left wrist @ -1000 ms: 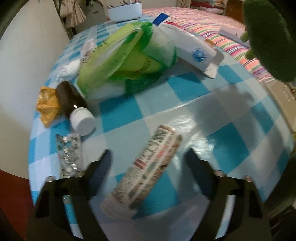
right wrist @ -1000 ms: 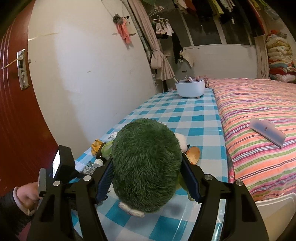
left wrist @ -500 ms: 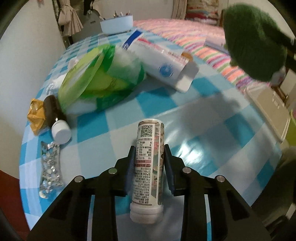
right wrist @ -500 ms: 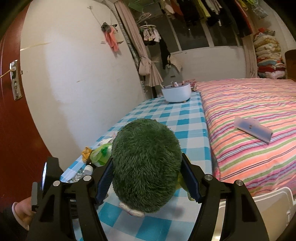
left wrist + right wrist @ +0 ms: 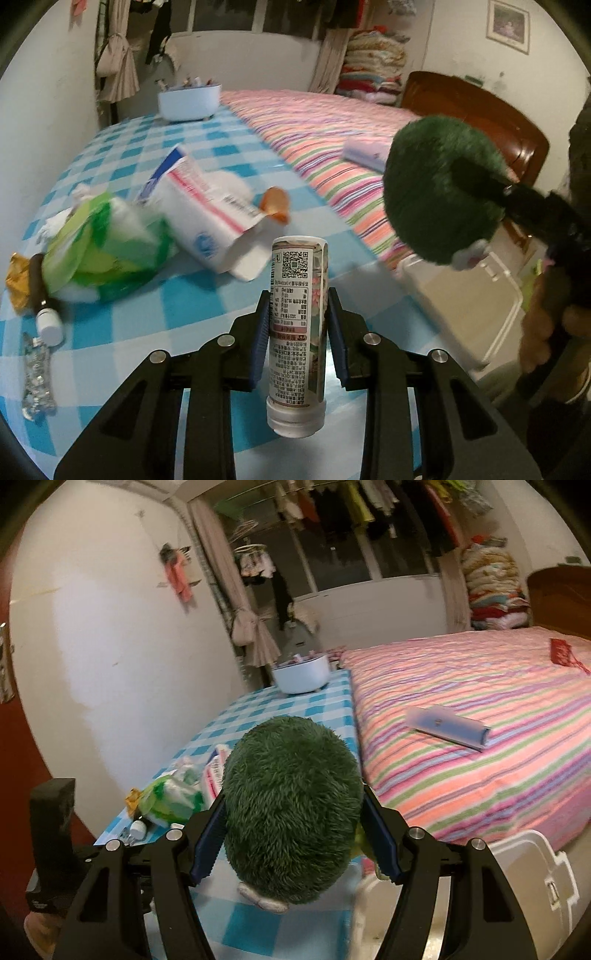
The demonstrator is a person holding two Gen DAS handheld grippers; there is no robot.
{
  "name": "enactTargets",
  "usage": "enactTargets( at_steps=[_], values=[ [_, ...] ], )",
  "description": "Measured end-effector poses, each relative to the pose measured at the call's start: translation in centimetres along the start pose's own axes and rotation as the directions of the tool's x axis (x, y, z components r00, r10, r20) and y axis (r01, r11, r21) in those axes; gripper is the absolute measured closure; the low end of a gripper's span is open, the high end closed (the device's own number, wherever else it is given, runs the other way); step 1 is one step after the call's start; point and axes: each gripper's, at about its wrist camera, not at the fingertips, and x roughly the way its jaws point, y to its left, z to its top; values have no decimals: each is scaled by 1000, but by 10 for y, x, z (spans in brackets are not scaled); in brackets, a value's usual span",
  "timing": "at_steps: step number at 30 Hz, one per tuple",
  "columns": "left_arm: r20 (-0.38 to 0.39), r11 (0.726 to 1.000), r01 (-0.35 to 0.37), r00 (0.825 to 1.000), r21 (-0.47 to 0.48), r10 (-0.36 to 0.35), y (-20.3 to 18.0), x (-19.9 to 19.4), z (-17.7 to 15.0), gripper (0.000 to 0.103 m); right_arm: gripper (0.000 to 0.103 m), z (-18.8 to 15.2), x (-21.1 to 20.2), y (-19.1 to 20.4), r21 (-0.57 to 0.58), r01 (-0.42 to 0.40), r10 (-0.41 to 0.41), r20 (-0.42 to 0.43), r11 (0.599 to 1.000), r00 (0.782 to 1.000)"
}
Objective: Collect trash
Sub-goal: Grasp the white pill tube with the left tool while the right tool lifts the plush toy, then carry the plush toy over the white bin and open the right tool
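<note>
A pink striped bed fills the space ahead and to the right of the right gripper, with a pale flat box lying on it. The table, in a blue-and-white checked cloth, stretches ahead of the left gripper and lies ahead-left of the right one. A white lidded bin stands off to the right of the left gripper, below the table edge.

The right gripper's jaws are spread wide and press both sides of a shaggy green plush toy, which bulges out between them.

Ahead-left of the left gripper, on the cloth, lies a green plastic bag, and beside it a white carton tipped on its side. At the far end of the table sits a white bowl.

The left gripper is closed to a narrow gap and clamps a printed tube-shaped container, white cap toward the camera, raised above the cloth. Further left lie a dark bottle with a white cap, a yellow wrapper touching it, and a crumpled foil strip nearest the gripper. An orange scrap lies beyond the carton.
</note>
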Motion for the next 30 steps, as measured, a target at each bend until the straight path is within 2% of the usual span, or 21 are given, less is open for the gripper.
enactTargets(
  at_steps=[11, 16, 24, 30],
  values=[
    [22, 990, 114, 993, 80, -116, -56, 0, 7, 75, 37, -14, -40, -48, 99, 142, -149, 72, 985, 986],
    [21, 982, 157, 987, 106, -160, -74, -1, 8, 75, 37, -25, -52, -65, 150, 213, -223, 51, 965, 973],
    [10, 969, 204, 978, 137, -208, -102, 5, 12, 75, 35, -38, -62, -86, 213, 281, -292, 22, 936, 956],
    [9, 960, 236, 971, 152, -240, -118, 10, 15, 75, 29, -43, -72, -95, 247, 315, -336, 47, 916, 941]
  ],
)
